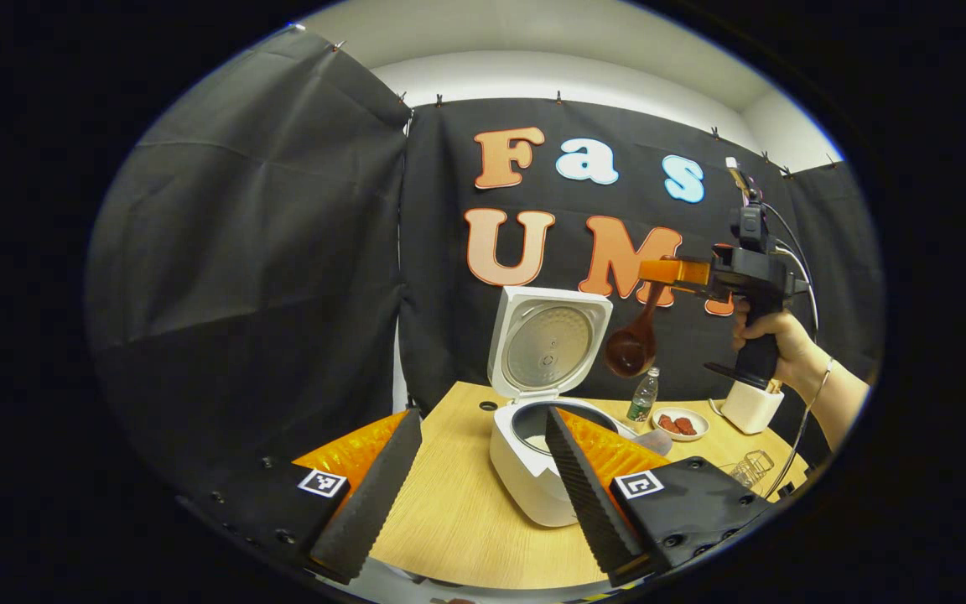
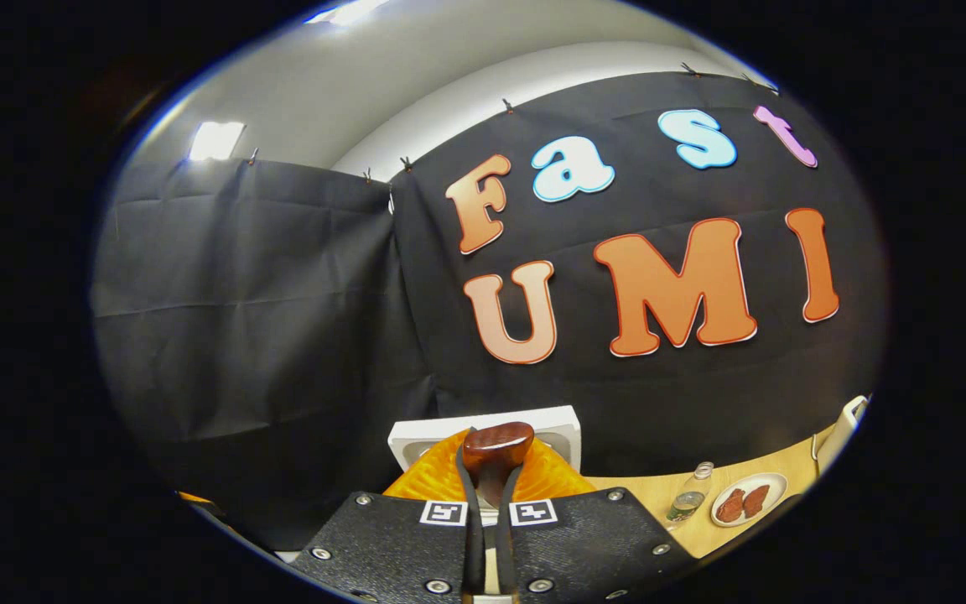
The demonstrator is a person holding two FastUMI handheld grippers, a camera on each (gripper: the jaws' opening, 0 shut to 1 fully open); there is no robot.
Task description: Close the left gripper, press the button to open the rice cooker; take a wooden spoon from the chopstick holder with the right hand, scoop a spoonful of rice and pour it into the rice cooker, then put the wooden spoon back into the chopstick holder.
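In the left gripper view, the left gripper (image 1: 475,486) has its fingers wide apart over the table (image 1: 458,520). The rice cooker (image 1: 537,470) sits there with its lid (image 1: 548,340) up. Above it, the right gripper (image 1: 674,271), held by a hand (image 1: 772,340), holds the wooden spoon (image 1: 634,344), bowl hanging down.

In the right gripper view, its fingers squeeze the spoon's handle tight.

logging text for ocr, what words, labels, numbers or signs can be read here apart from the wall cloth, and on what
No words or numbers can be read.
Left claw: two square black-and-white markers, patterns only, no letters.
Right claw, shut on the spoon: two more such squares, no letters.
Bottle: label too small to read.
Cooker lid: no text that I can make out.
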